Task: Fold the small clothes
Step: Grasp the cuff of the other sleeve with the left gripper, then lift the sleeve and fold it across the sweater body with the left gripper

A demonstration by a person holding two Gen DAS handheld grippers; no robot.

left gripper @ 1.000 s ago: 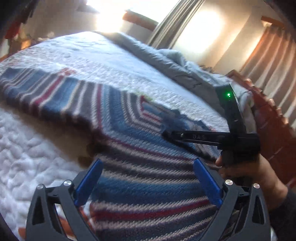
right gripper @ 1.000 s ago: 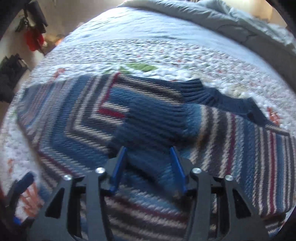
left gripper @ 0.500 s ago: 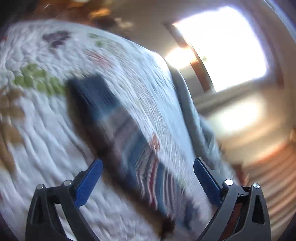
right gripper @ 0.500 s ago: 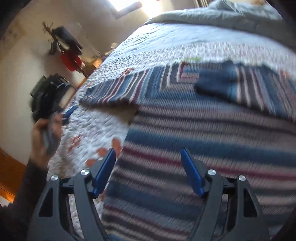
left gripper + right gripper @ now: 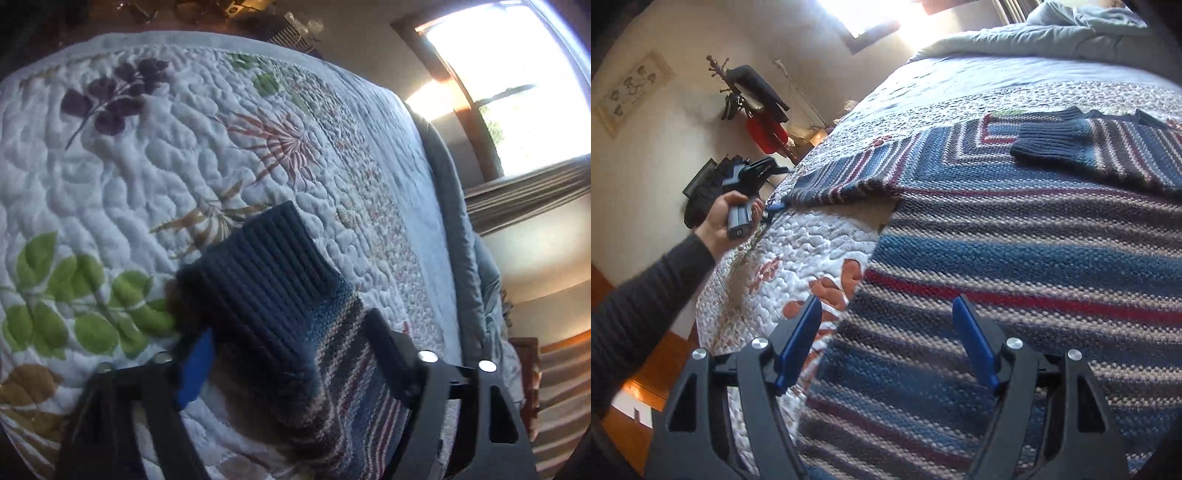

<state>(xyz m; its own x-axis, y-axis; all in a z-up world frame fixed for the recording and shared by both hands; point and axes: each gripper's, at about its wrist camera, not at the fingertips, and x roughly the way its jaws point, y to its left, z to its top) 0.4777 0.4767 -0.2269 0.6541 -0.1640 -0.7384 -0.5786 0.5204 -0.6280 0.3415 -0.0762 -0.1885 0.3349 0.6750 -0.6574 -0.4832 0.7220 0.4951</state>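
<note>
While sweater [image 5: 1015, 258] lies flat on quilt [image 5: 147, 155], sleeve cuff [image 5: 266, 258] sits between closing left gripper [image 5: 291, 354] jaws, pads not yet pressing | right gripper [image 5: 886, 332] parted over hem, holding nothing | floral quilted bed, window [image 5: 517, 85], coat rack [image 5: 753, 99], wood floor

The striped knit sweater [image 5: 1015, 258] (blue, grey, red) lies flat on the quilt, one navy-cuffed sleeve [image 5: 1049, 142] folded across it.
</note>
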